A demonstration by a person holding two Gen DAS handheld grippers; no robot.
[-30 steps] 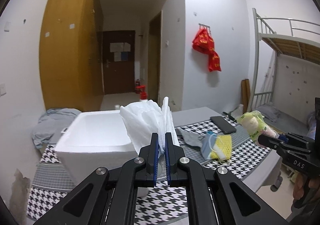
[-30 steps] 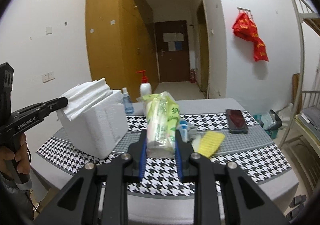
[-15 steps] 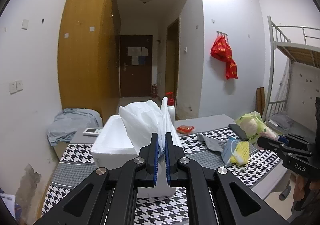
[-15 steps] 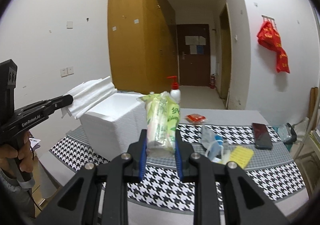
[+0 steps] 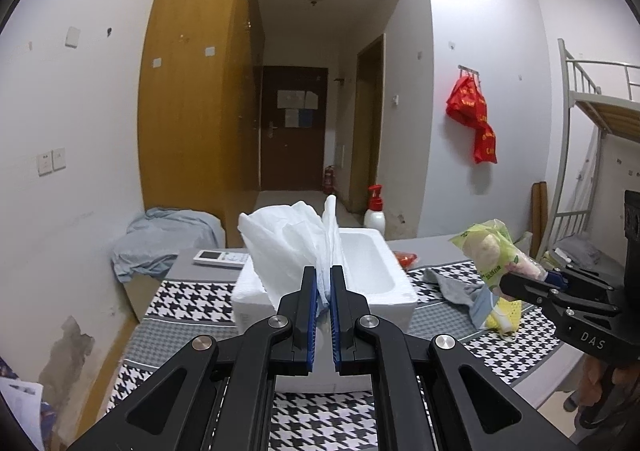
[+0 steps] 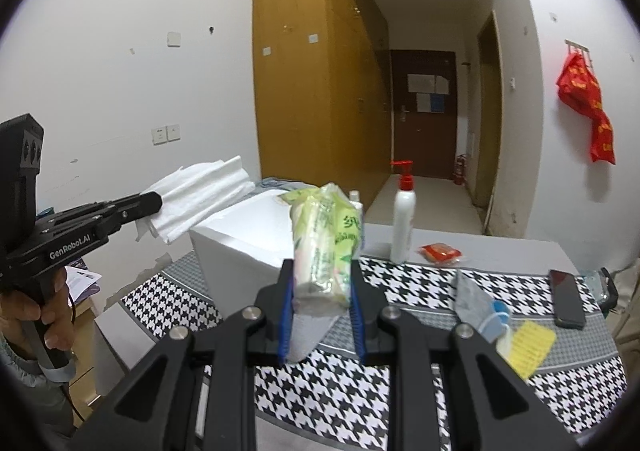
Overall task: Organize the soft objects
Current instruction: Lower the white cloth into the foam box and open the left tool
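My left gripper point(image 5: 324, 283) is shut on a bunch of white tissue paper point(image 5: 288, 239) and holds it in the air in front of the white foam box point(image 5: 372, 271). It also shows in the right wrist view point(image 6: 154, 203) with the tissue paper point(image 6: 200, 195). My right gripper point(image 6: 322, 291) is shut on a green-and-white tissue pack point(image 6: 326, 243), held upright above the table; it shows in the left wrist view point(image 5: 488, 251) too. The foam box point(image 6: 240, 247) stands open at the table's left.
On the houndstooth tablecloth point(image 6: 400, 371) lie a grey cloth point(image 6: 470, 297), a yellow mesh item point(image 6: 528, 343), a black phone point(image 6: 566, 303), a red packet point(image 6: 440, 252) and a red-topped pump bottle point(image 6: 402, 219). A remote point(image 5: 222, 258) lies behind the box.
Both grippers have pulled back and risen with their loads. The foam box now looks smaller and farther off, and the room's back wall and doorway show more.
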